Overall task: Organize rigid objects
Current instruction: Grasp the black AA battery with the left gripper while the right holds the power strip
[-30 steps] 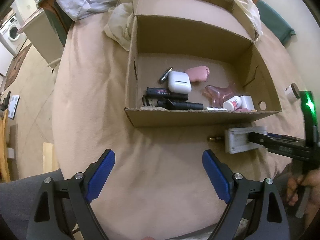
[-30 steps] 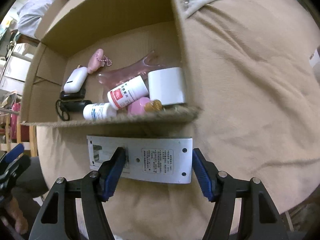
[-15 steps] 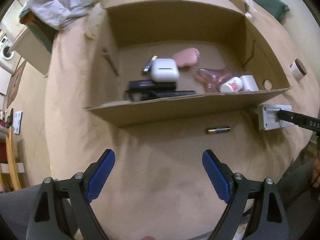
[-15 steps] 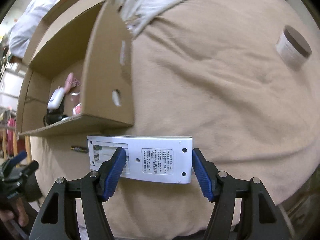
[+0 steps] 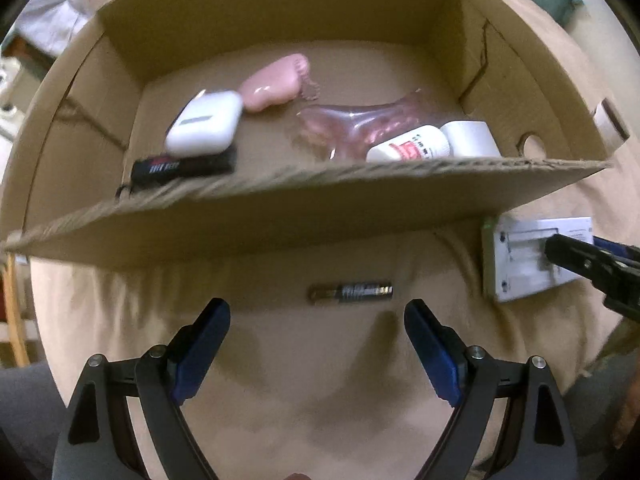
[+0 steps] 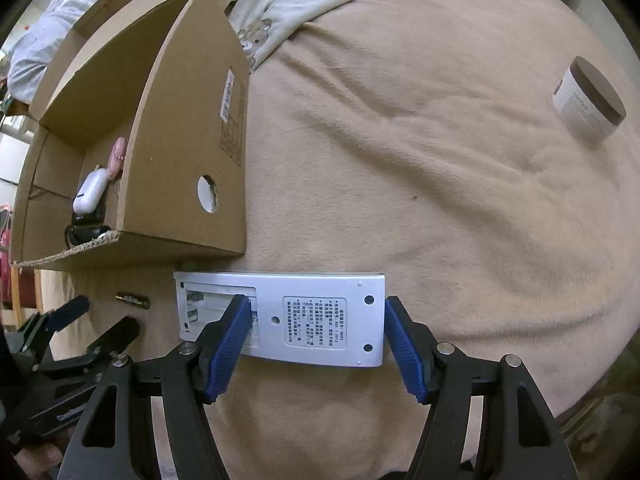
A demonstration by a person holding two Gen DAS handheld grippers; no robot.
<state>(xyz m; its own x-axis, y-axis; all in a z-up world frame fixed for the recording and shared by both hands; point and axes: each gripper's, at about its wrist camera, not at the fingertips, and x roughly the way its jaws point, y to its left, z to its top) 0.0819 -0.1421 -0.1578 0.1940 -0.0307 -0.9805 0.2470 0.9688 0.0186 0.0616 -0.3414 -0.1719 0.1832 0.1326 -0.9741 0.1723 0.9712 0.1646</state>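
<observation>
Gripping a white remote (image 6: 320,320) lying back-up on the beige blanket (image 6: 440,200), the right tool (image 6: 316,334) has its left pad in the open battery bay and its right pad at the remote's end. The left tool (image 5: 318,344) is wide open and holds nothing; a battery (image 5: 351,293) lies just ahead between its fingers. The box (image 5: 280,216) stands directly beyond. A jar (image 6: 588,100) sits far ahead-right of the right tool.

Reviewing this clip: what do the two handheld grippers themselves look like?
Both look alike: the left gripper and right gripper have black angular frames with triangular cutouts, silver round screw heads at the joints, and blue ribbed pads on the fingers. No cables or sleeves show.
</observation>
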